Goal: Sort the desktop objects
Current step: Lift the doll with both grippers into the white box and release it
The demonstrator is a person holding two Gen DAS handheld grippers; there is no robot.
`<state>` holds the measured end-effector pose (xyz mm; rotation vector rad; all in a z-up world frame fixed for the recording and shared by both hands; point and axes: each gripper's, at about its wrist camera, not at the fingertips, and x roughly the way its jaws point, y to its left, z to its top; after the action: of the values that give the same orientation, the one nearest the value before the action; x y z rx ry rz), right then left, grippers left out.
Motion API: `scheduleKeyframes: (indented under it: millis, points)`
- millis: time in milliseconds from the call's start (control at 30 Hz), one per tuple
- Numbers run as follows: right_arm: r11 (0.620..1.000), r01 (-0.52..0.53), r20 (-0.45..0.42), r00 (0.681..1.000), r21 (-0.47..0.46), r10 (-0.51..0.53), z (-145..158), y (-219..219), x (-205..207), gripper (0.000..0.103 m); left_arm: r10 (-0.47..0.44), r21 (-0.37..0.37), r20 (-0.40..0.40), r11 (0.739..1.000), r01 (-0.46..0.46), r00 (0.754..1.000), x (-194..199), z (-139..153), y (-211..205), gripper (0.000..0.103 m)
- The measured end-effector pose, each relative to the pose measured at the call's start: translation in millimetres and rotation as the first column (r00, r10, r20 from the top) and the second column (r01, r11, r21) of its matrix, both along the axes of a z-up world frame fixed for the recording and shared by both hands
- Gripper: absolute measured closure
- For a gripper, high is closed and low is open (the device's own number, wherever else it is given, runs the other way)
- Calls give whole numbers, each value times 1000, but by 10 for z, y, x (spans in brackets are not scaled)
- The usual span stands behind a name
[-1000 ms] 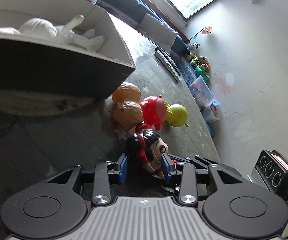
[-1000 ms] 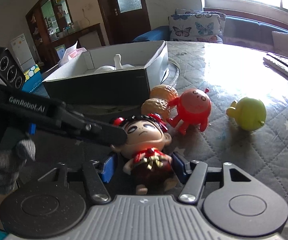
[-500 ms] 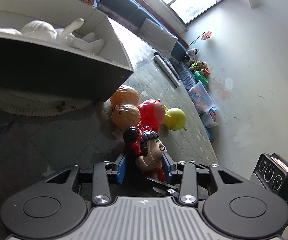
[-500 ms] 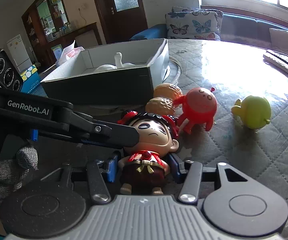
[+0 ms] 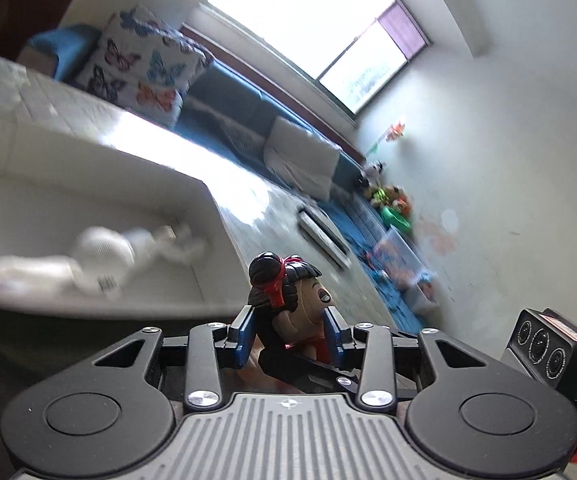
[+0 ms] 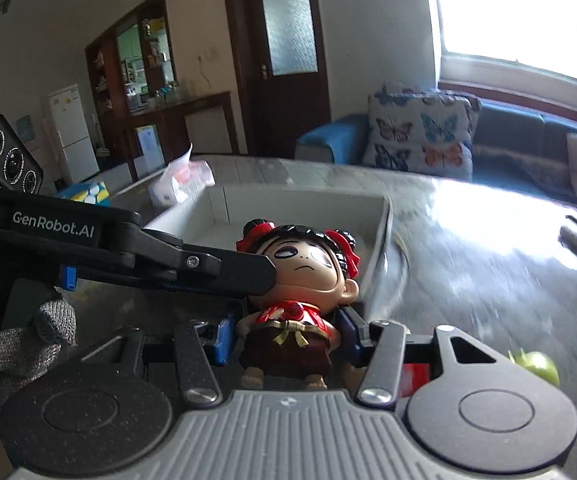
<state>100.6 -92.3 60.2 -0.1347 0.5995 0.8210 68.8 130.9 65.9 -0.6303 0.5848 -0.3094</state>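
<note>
A doll figurine with black hair, red bows and red clothes is held off the table by both grippers at once. My right gripper is shut on its body. My left gripper is shut on its head from the side, and the doll also shows in the left wrist view. The left gripper's arm reaches in from the left in the right wrist view. Behind the doll stands the open white box, which holds a white figure.
A yellow-green toy lies on the quilted table at the lower right. A remote control lies farther along the table. A tissue pack sits behind the box. A sofa with a butterfly cushion stands beyond the table.
Both grippers have lifted the doll off the table and carried it up toward the white box. The orange and red toys have dropped out of view.
</note>
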Motion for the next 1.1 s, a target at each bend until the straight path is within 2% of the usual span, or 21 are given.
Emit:
scheduleKeyframes:
  millis: [133,233,533,633,833,933,1033,1100]
  points:
    - [1000,-4,-9,1000,-5,4,41,280,306,51,36,-18,-20,999,-37,999,309,-8,273,63]
    - [1000,5,-48,999,-16,-5,8,449,556,51,48,-36,-56,998,-50,997,561,-91,412,63]
    - [994,26,-135,990,-108,-40,-349,740,1004,52,45,-31,-152,998,-51,987,1059,-434,563,64]
    - [989,33,-103,994,-143,-48,-398,820,1003,52,51,-34,-142,998,-56,989,1088,-472,580,64]
    - [977,23,-76,996,-213,-40,-423,1003,1015,50,76,-4,-174,997,-78,982,1089,-584,604,69]
    - [973,27,-79,996,-228,-46,-455,1036,1025,50,105,37,-155,994,-100,982,1083,-593,606,69]
    - [972,29,-73,996,-233,-47,-468,1053,1023,50,105,44,-155,994,-99,982,1105,-591,618,69]
    - [969,30,-63,997,-246,-47,-474,1072,1028,50,109,91,-145,991,-97,983,1114,-563,585,69]
